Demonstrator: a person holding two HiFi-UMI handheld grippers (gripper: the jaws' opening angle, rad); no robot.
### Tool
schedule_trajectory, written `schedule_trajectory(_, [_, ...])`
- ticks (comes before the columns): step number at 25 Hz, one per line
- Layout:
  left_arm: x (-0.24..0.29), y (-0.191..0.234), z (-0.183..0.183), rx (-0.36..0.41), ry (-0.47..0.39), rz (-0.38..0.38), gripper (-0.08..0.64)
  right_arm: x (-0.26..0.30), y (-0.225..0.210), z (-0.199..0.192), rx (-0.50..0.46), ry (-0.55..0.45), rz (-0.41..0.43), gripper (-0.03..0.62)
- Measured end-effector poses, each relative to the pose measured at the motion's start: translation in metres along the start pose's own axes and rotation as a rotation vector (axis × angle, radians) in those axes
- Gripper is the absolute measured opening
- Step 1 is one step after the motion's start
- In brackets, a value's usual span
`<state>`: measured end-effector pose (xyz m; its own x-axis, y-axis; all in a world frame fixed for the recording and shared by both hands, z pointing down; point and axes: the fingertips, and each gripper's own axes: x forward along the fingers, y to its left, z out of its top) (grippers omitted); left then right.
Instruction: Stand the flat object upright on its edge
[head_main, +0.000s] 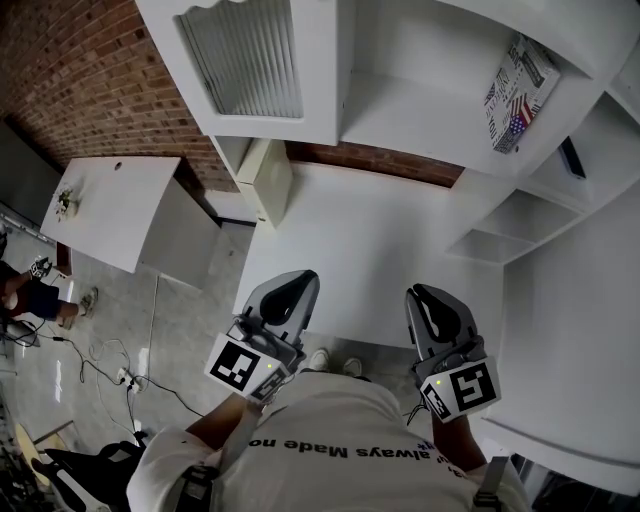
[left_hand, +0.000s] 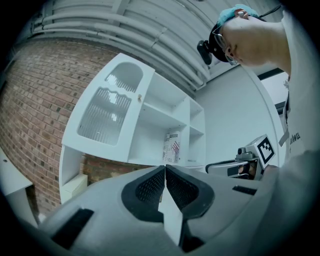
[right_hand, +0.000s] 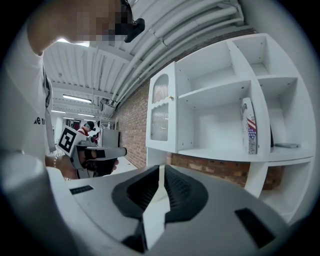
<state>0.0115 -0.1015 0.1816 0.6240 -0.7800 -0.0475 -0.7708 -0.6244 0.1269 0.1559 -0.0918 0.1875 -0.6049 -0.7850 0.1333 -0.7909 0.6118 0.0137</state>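
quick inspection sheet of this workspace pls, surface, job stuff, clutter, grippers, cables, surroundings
surface: white desktop below the shelf unit, nothing seen on it
job's things: flat printed book stands upright on its edge in an upper shelf compartment, beside the divider
clutter: one small dark thing lies on the next shelf to the right, too small to identify
grippers: left gripper and right gripper both shut, nothing between the jaws, held over the desktop's near edge, far from the book
cables: loose cables on the floor at left, none on the desktop
surroundings: brick wall, ribbed cabinet door, second white table
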Motion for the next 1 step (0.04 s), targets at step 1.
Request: schedule_trajectory(1, [0.0004, 0.0009, -0.0006, 0.0, 0.005, 0.001, 0.018, 0.0007, -0.0004, 0.0004, -0.005, 0.002, 0.001, 0.035])
